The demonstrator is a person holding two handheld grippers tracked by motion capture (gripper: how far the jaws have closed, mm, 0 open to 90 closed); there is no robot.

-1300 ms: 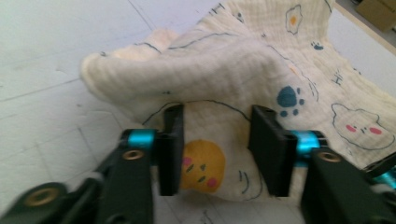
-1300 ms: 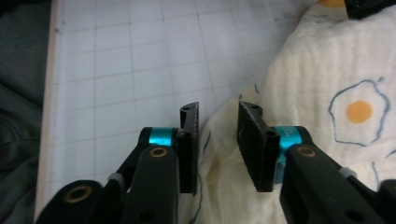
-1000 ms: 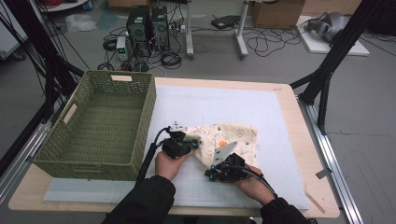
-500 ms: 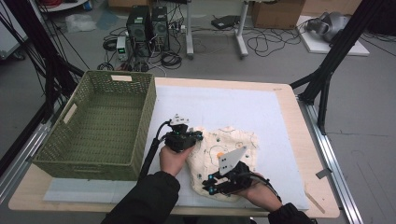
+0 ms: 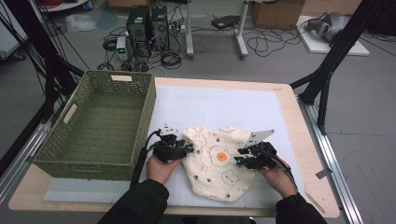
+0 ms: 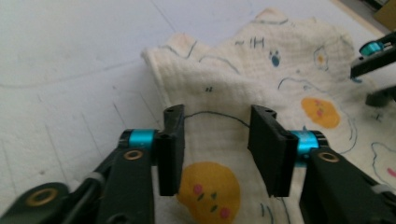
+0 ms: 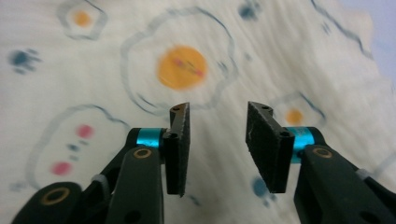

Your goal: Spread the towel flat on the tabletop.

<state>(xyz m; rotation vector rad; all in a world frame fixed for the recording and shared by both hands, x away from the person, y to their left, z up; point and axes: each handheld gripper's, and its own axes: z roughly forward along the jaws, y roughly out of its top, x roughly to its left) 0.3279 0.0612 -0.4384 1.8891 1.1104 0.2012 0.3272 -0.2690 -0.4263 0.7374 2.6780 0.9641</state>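
Note:
A cream cloth [image 5: 215, 163] printed with orange and blue figures lies crumpled on the white mat [image 5: 224, 105] near the table's front. My left gripper [image 5: 190, 148] rests at the cloth's left edge and my right gripper [image 5: 239, 157] at its right edge. In the left gripper view the jaws [image 6: 217, 114] stand apart over the cloth [image 6: 280, 60], pinching nothing. In the right gripper view the jaws [image 7: 218, 109] are also apart above the cloth [image 7: 116, 60]. Both pairs of jaws have just been opening, with no fabric held between them.
A green woven basket [image 5: 100, 123] stands on the table's left side, close to my left gripper. The mat stretches bare behind the cloth. The other gripper [image 6: 373, 58] shows at the far right of the left gripper view.
Both grippers have let go of the cloth, and their jaws now stand apart. My right gripper swung right to the cloth's edge. The cloth now lies loose between the grippers.

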